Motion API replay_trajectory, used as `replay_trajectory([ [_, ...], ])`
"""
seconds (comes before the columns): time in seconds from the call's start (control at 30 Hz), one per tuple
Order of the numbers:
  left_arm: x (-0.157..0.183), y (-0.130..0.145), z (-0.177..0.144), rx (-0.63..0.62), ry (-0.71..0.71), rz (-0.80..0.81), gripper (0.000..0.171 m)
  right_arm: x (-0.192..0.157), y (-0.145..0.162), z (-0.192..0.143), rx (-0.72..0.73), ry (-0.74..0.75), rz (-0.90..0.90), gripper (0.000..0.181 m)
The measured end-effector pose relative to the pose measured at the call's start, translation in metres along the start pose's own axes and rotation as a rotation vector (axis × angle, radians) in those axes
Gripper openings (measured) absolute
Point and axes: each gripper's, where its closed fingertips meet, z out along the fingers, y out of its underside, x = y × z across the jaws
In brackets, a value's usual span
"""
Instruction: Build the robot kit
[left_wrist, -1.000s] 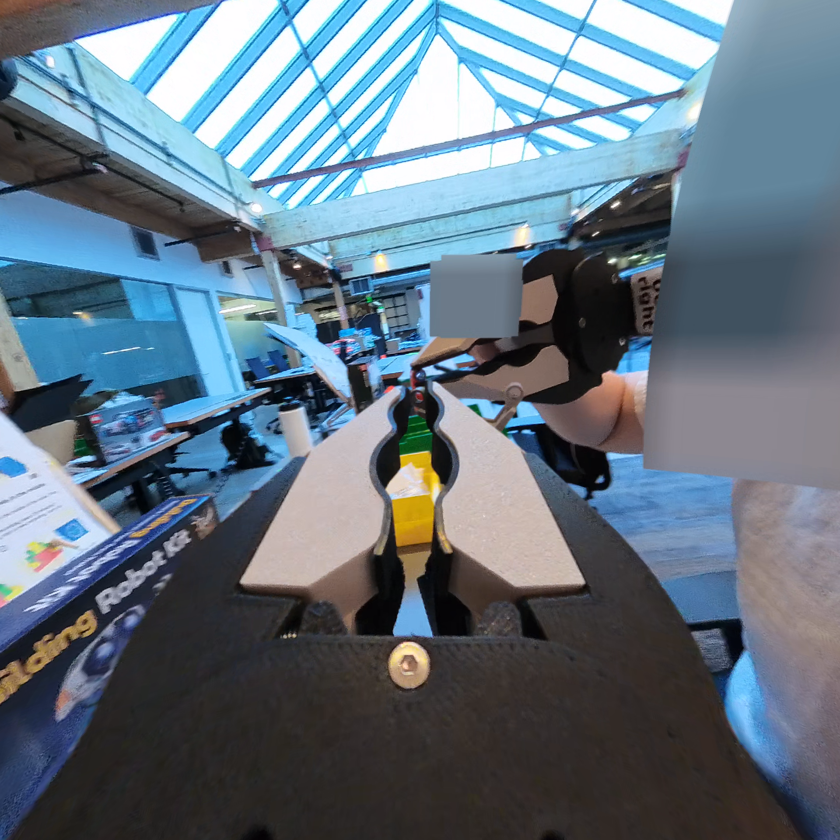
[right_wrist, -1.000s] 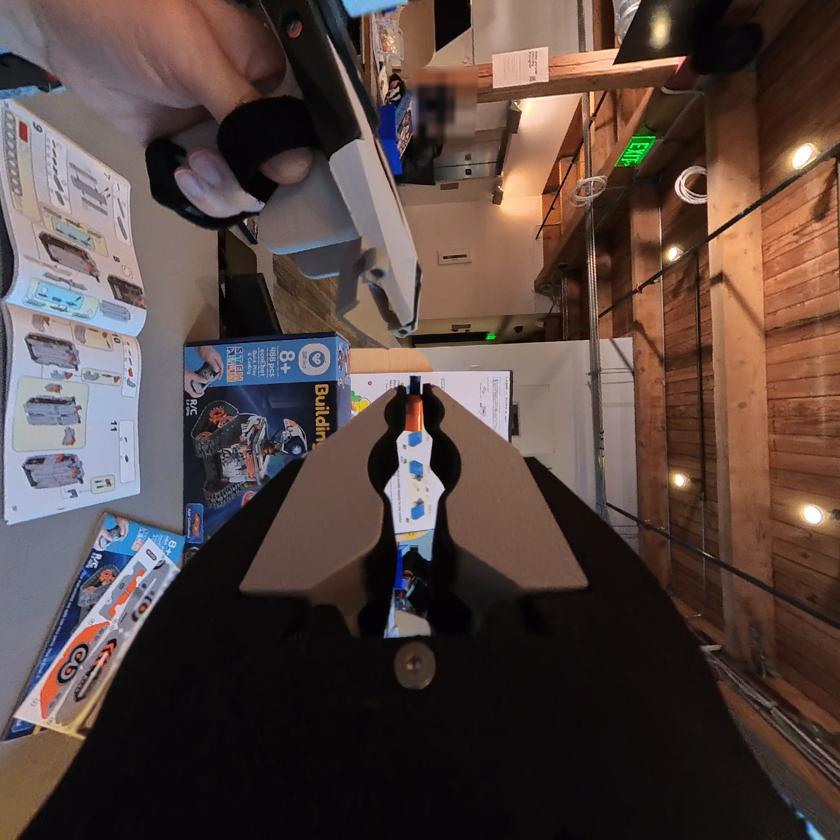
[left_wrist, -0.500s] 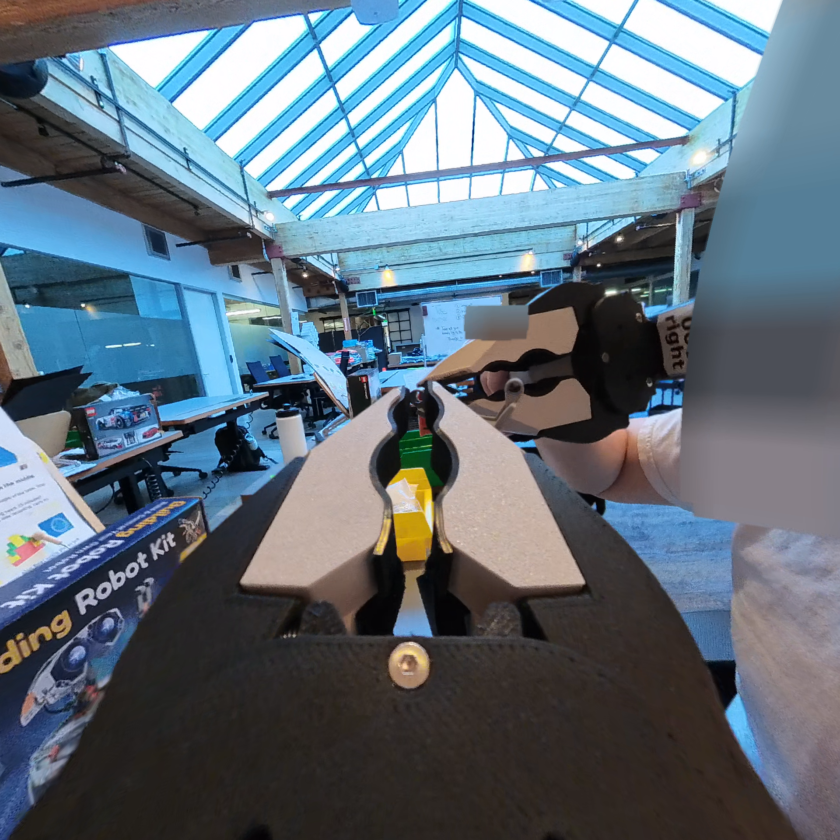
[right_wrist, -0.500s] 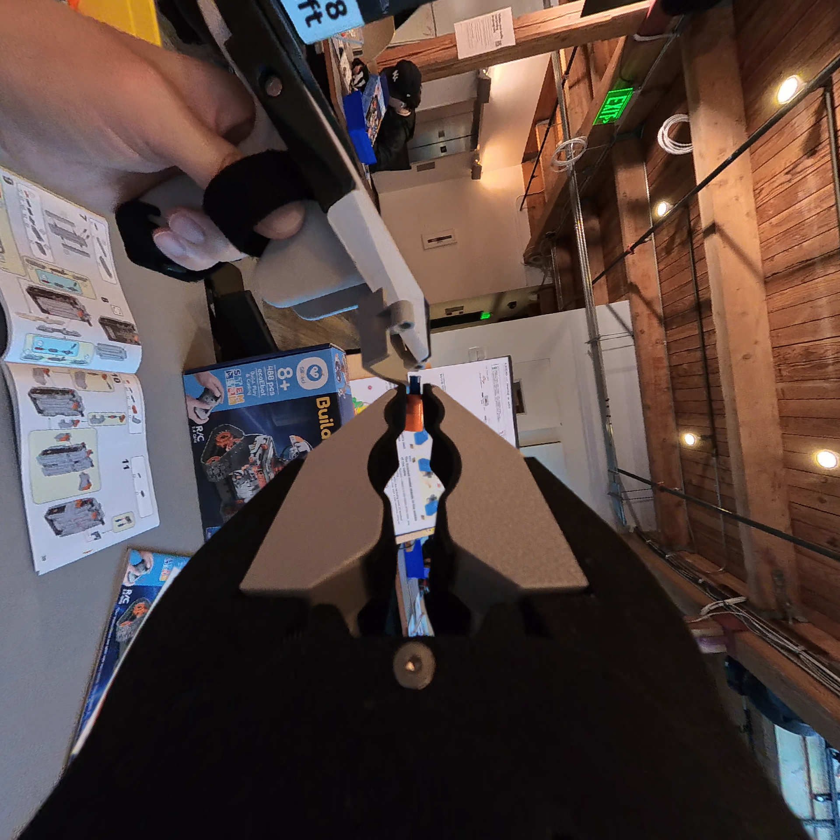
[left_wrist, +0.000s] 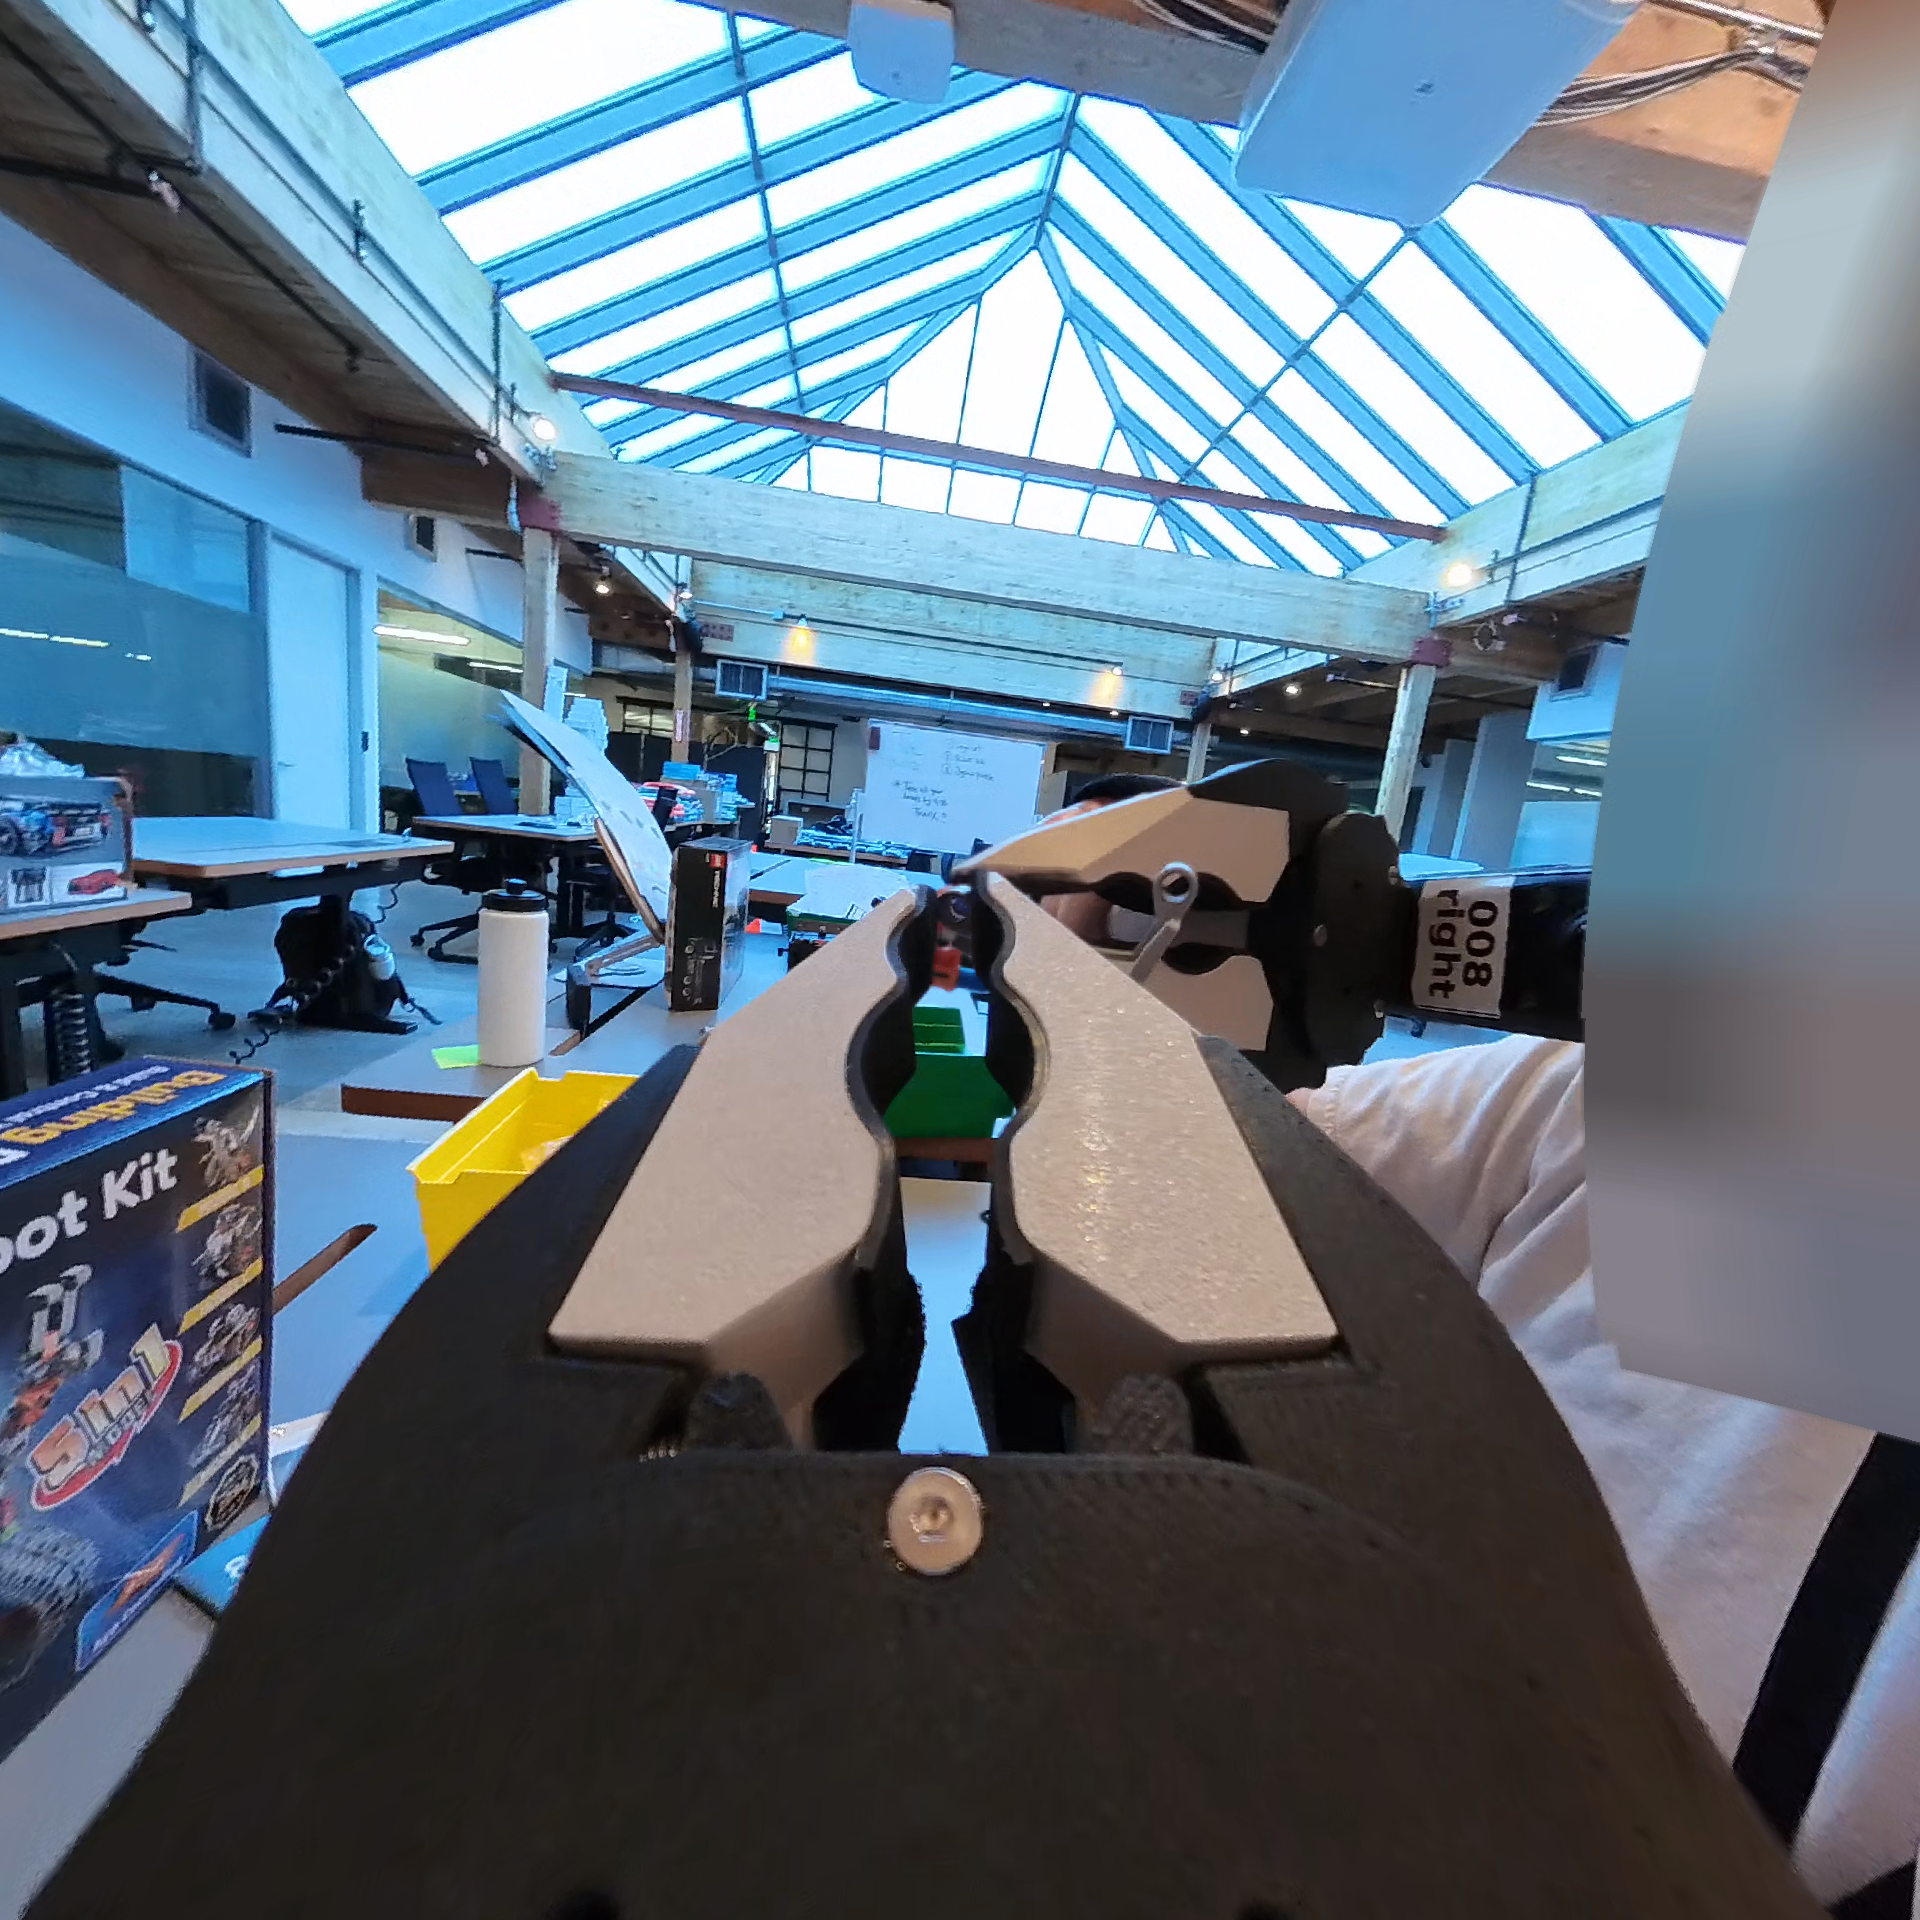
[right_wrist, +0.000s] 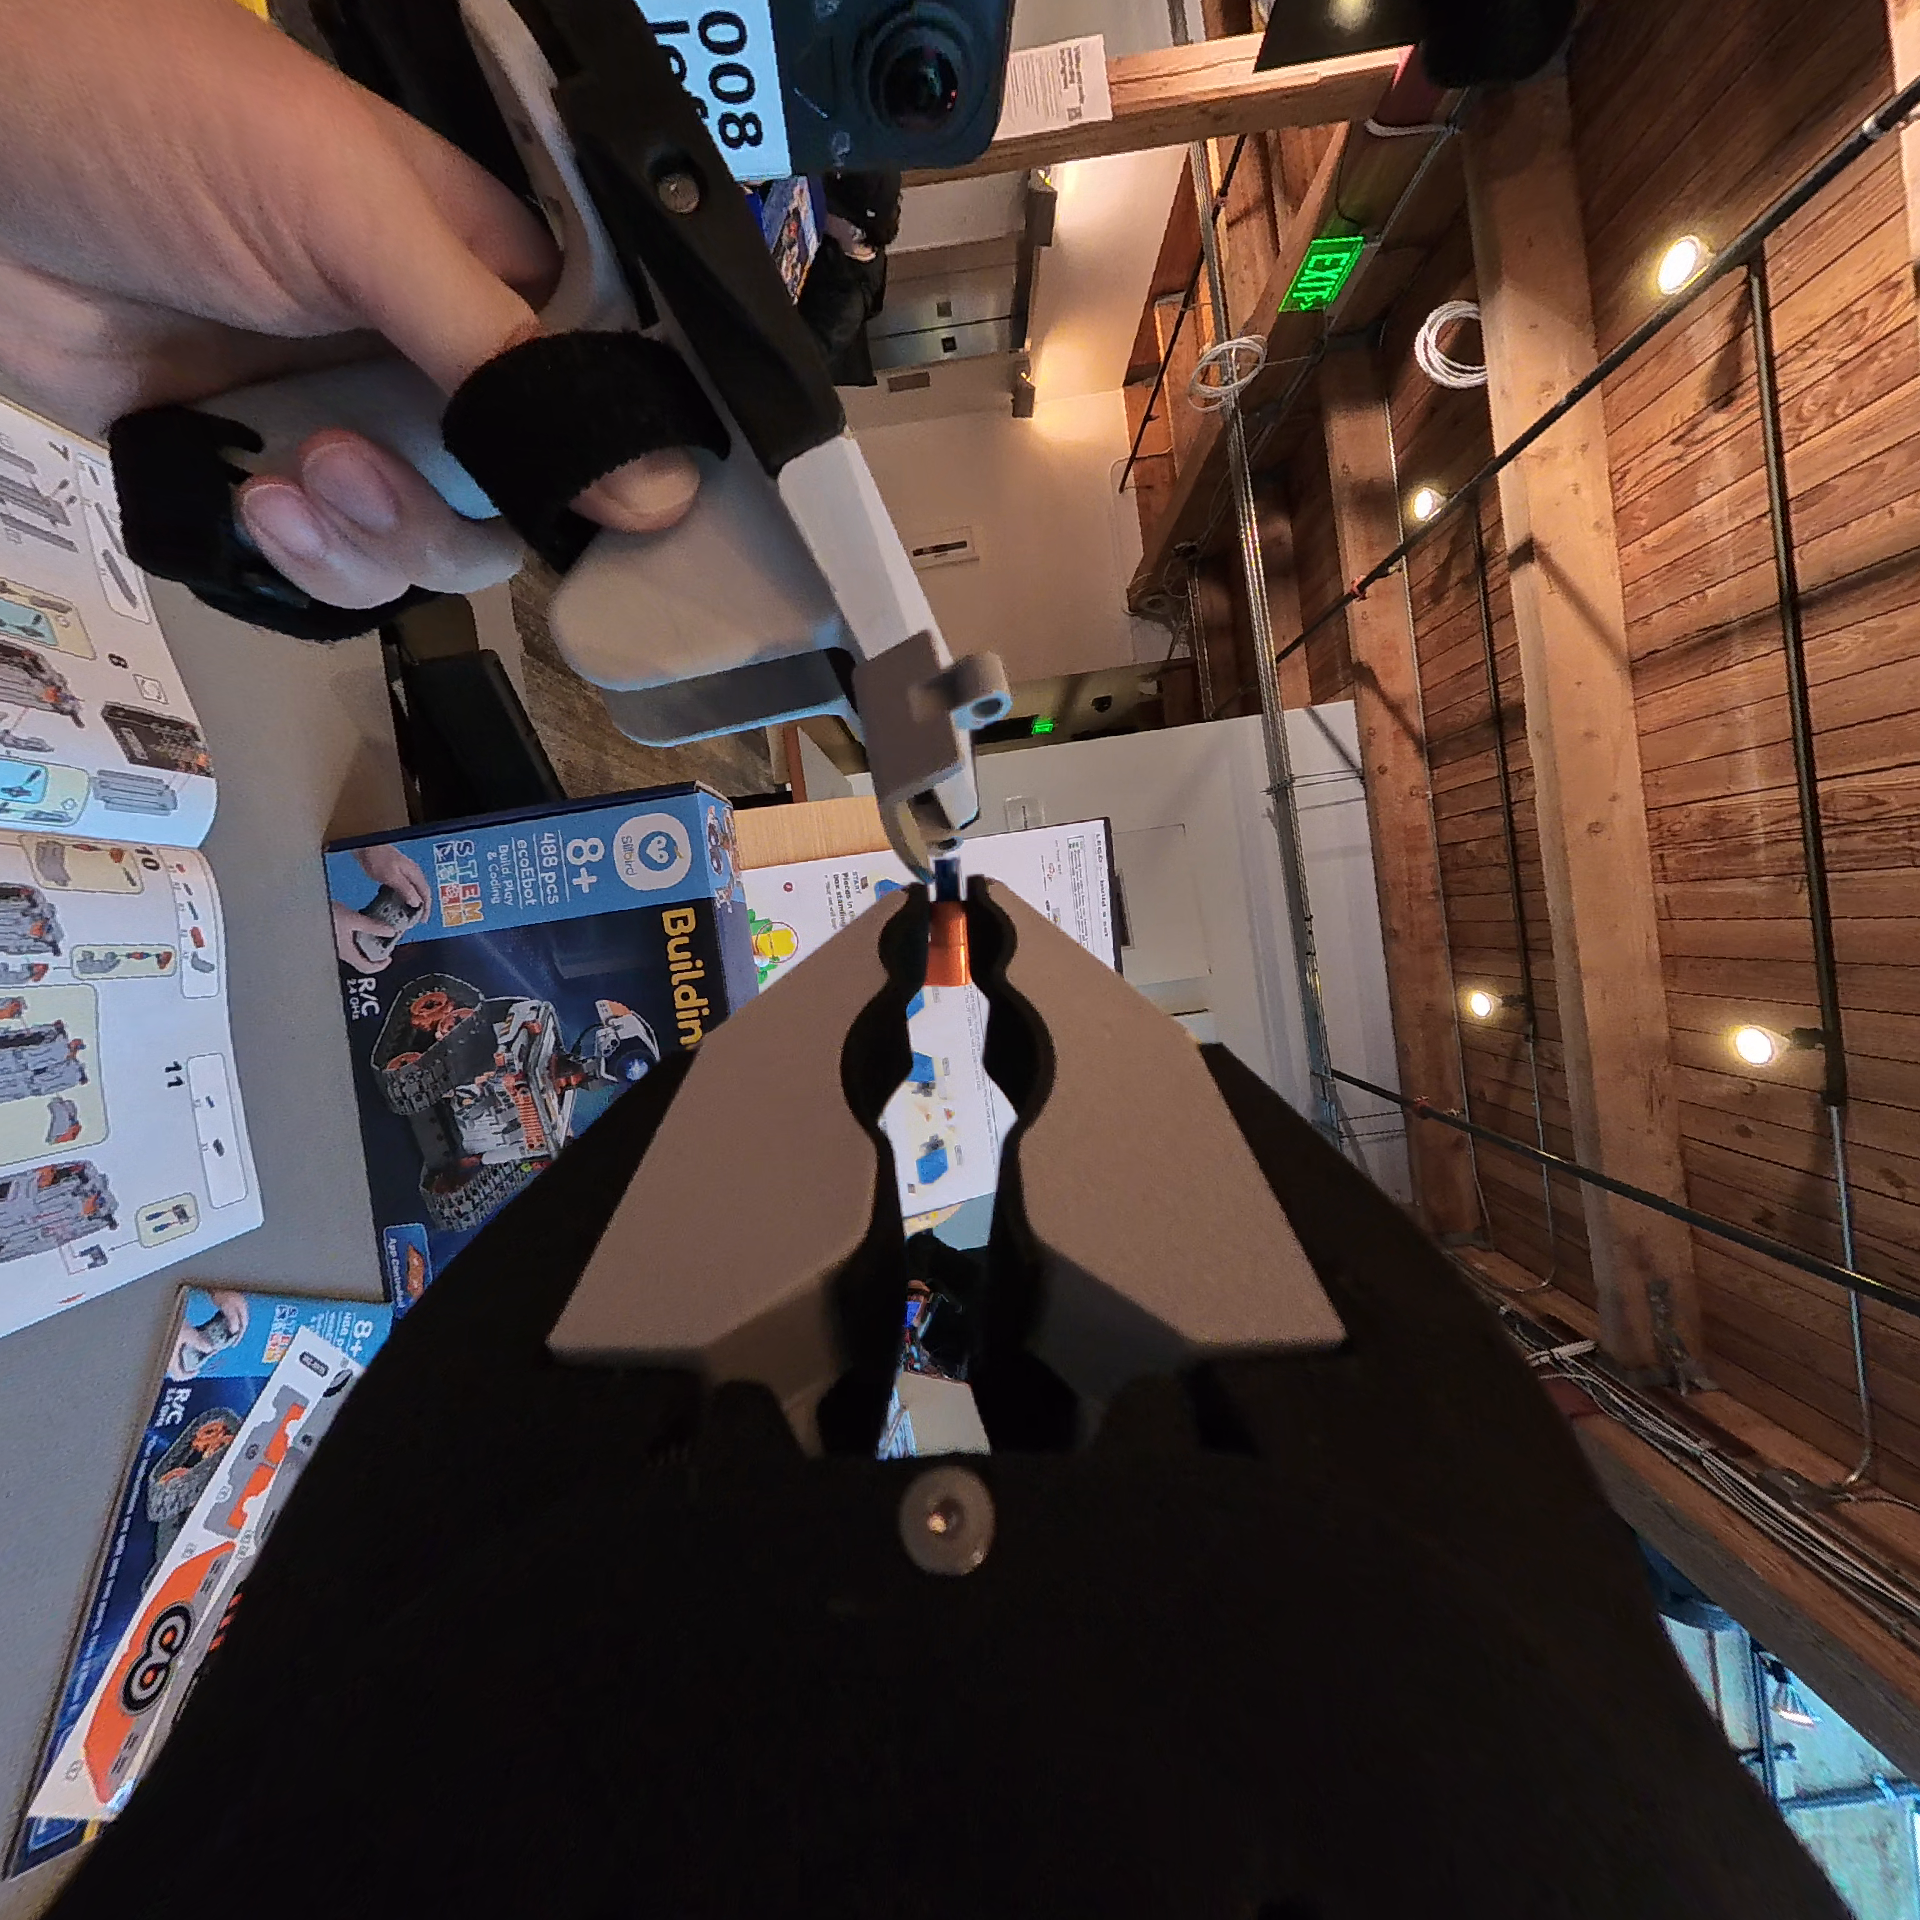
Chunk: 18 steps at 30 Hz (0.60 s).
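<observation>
My left gripper (left_wrist: 951, 899) is shut on a small dark and orange piece (left_wrist: 948, 940) at its fingertips. My right gripper (right_wrist: 945, 894) is shut on an orange piece (right_wrist: 948, 951) with a blue pin (right_wrist: 945, 871) sticking out past its tips. Both are held up in the air above the table. The left gripper (right_wrist: 928, 831) comes in from the upper left of the right wrist view, and its tip touches the blue pin. In the left wrist view the right gripper (left_wrist: 966, 871) comes in from the right and meets my left fingertips.
A blue robot kit box (right_wrist: 520, 997) stands on the grey table (right_wrist: 62, 1455), with an open instruction booklet (right_wrist: 94, 1039) and printed sheets (right_wrist: 187, 1558) beside it. A yellow bin (left_wrist: 499, 1143), a green bin (left_wrist: 940, 1091) and a white bottle (left_wrist: 511, 977) lie beyond. A person's white sleeve (left_wrist: 1434, 1143) is at right. My left and right fingertips are right by each other.
The two grippers have closed in on each other: a gap a second ago, tips touching now. The left view has swung, so the yellow bin now sits left of the fingers.
</observation>
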Motion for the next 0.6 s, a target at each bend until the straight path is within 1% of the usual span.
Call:
replay_trajectory([
  [0.2, -0.0013, -0.0010, 0.0030, 0.024, -0.003, -0.059, 0.004, 0.0023, 0.0002, 0.0005, -0.005, 0.024, -0.024, 0.007],
  [0.47, -0.0061, 0.0030, 0.0044, 0.002, -0.038, -0.080, 0.004, -0.0006, 0.0065, 0.0038, -0.044, 0.004, -0.036, 0.007],
  [0.6, -0.0045, 0.0047, 0.0041, -0.019, -0.031, -0.135, 0.004, -0.0010, 0.0061, 0.0044, -0.031, 0.008, -0.100, 0.007],
])
